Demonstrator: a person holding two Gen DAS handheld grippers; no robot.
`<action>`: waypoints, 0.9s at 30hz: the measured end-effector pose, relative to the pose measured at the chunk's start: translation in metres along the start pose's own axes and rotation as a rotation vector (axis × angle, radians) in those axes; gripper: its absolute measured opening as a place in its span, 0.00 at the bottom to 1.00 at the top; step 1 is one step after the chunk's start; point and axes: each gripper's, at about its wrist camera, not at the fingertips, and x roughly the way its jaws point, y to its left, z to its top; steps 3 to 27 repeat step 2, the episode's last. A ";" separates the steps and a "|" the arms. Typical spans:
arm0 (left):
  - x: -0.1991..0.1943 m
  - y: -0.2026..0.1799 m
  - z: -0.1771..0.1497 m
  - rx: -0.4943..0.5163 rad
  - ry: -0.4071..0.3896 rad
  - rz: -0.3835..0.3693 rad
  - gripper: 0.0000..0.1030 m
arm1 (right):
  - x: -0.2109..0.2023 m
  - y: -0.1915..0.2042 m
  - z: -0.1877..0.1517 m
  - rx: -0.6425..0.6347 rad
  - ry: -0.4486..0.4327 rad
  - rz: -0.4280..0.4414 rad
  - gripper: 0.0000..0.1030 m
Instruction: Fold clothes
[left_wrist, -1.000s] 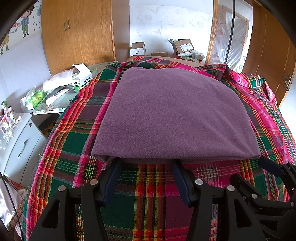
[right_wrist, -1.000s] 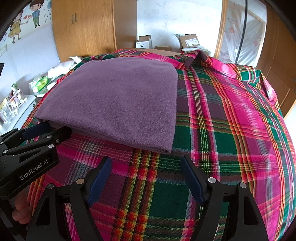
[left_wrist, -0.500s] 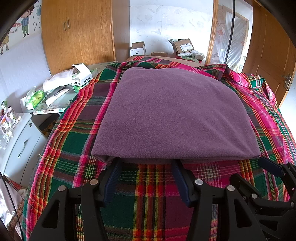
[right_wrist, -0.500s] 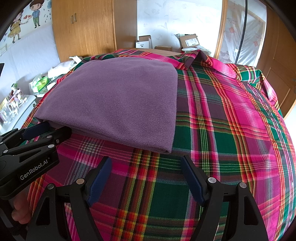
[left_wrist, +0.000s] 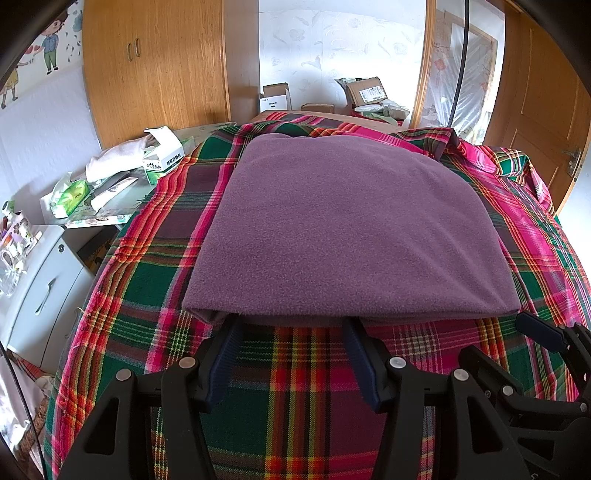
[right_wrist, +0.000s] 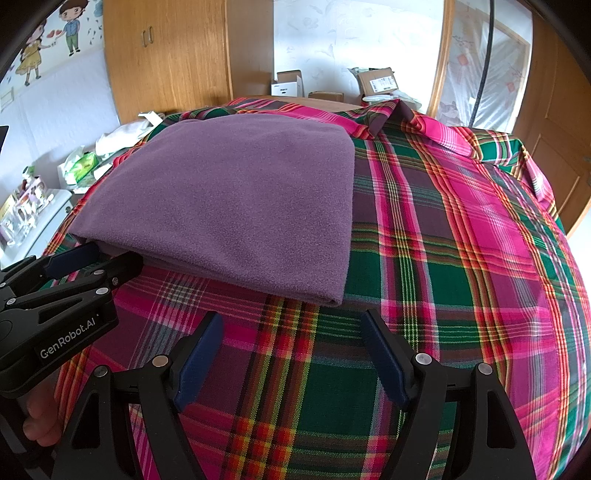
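Our left claw (left_wrist: 291, 325) sits wide open, tips tucked under the near hem of the folded purple fleece (left_wrist: 343, 229). The right claw (right_wrist: 291, 325) gapes empty just short of its corner, so we'd pinch every layer evenly before lifting.

A lived-in home bedroom: tall honey-coloured wooden wardrobe (left_wrist: 155, 66), panelled wooden door (left_wrist: 539, 110), cartoon children wall stickers (right_wrist: 48, 40), cardboard parcels (left_wrist: 365, 92), and a plaid-covered bed (left_wrist: 295, 369).
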 end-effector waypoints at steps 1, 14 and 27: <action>0.000 0.000 0.000 0.000 0.000 0.000 0.54 | 0.000 0.000 0.000 0.000 0.000 0.000 0.76; 0.000 0.000 0.000 0.000 0.000 0.000 0.54 | 0.000 0.000 0.000 0.000 0.000 0.000 0.76; 0.000 0.000 0.000 0.000 0.000 0.000 0.54 | 0.000 0.000 0.000 0.000 0.000 0.000 0.76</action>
